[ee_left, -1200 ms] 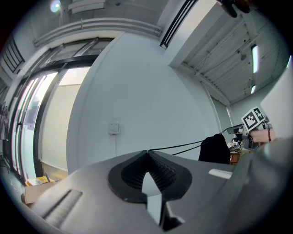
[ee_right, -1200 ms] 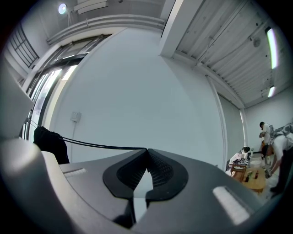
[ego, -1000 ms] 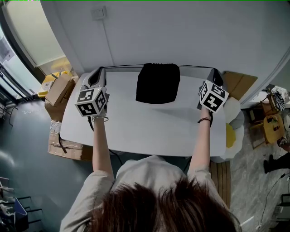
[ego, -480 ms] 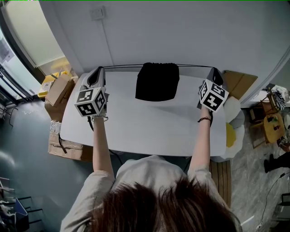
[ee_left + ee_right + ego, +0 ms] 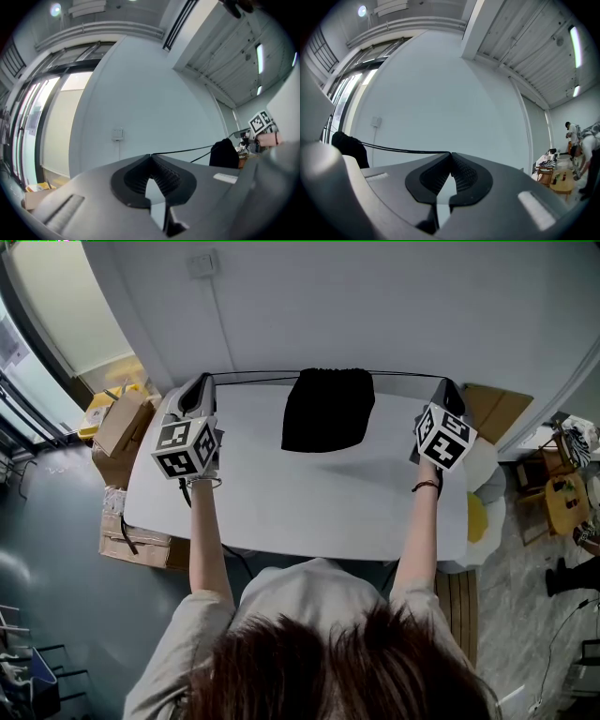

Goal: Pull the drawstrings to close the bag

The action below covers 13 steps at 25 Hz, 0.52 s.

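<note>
Bag: the black bag (image 5: 326, 411) lies flat on the white table (image 5: 281, 493), at 12 o'clock from the table's middle and close to the far edge by the wall. Its far edge looks gathered into small folds.
Left drawstring: the left drawstring (image 5: 253, 377) runs straight and tight from the far edge of the bag toward 9 o'clock, up to the left claw.
Right drawstring: the right drawstring (image 5: 403, 376) runs the same way toward 3 o'clock, straight and tight, up to the right claw.
Left claw: the left gripper (image 5: 204, 382) is at 10 o'clock of the table, above its left far corner. In the left gripper view its jaws are pressed together at the tips (image 5: 151, 155), and the left drawstring (image 5: 187, 150) comes out from between them toward the bag (image 5: 224, 153) at 3 o'clock.
Right claw: the right gripper (image 5: 447, 386) is at 2 o'clock of the table, above the right far corner. In the right gripper view its jaws are also closed at the tips (image 5: 450, 153) on the right drawstring (image 5: 403, 150), which leads to the bag (image 5: 349, 146) at 9 o'clock.
Arms: both forearms reach forward over the table, well apart, with the bag between them.
Surroundings: cardboard boxes (image 5: 122, 423) stand on the floor at 9 o'clock of the table.
</note>
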Available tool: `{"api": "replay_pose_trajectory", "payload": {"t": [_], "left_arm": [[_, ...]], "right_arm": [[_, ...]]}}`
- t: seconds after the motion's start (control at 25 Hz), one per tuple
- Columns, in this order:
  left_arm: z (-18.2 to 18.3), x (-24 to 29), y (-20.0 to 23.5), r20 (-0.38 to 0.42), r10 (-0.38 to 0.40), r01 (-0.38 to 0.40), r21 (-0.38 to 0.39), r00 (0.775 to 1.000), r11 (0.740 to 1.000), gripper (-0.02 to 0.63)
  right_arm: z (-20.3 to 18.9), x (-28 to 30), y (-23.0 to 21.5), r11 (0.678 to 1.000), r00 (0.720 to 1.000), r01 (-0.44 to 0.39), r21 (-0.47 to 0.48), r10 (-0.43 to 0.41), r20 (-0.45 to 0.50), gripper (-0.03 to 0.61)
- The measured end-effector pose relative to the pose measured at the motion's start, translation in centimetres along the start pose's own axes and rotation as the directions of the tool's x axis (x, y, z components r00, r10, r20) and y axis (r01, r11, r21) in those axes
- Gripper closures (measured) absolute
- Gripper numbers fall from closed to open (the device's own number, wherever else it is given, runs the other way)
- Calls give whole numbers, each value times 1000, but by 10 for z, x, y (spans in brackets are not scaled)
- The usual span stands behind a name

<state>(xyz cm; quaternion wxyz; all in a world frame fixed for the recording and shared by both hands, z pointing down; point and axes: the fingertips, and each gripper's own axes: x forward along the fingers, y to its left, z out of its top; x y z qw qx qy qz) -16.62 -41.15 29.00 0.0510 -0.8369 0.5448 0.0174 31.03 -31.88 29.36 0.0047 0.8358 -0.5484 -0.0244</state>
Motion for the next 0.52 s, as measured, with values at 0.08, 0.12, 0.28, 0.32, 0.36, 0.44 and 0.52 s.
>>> {"api": "replay_pose_trajectory", "payload": {"t": [0.08,0.12,0.28,0.32,0.36,0.44,0.52], "left_arm": [[5,0,-3,12,9,-9,-4,1000,1000,612],[6,1,-4,14,11,-11,1,1000,1000,614],[11,0,-3,24,4,-5,13,1000,1000,612],[11,-1,-2,24,6,-6,14,1000,1000,613],[11,-1,-2,23,6,-7,13,1000,1000,612],[9,-2,-1,20,7,-8,10,1000,1000,612],[7,-3,-2,18,8,-9,7,1000,1000,612]], "right_arm": [[3,0,-1,1000,1000,-10,7,10,6,557],[4,0,-1,1000,1000,-12,3,12,10,557],[10,-1,-4,1000,1000,-3,1,3,18,557],[10,-1,-3,1000,1000,-2,-2,2,19,557],[10,0,-2,1000,1000,-2,-5,2,18,557],[8,0,-2,1000,1000,0,-10,0,16,557],[7,0,-1,1000,1000,1,-15,-1,14,557]]}}
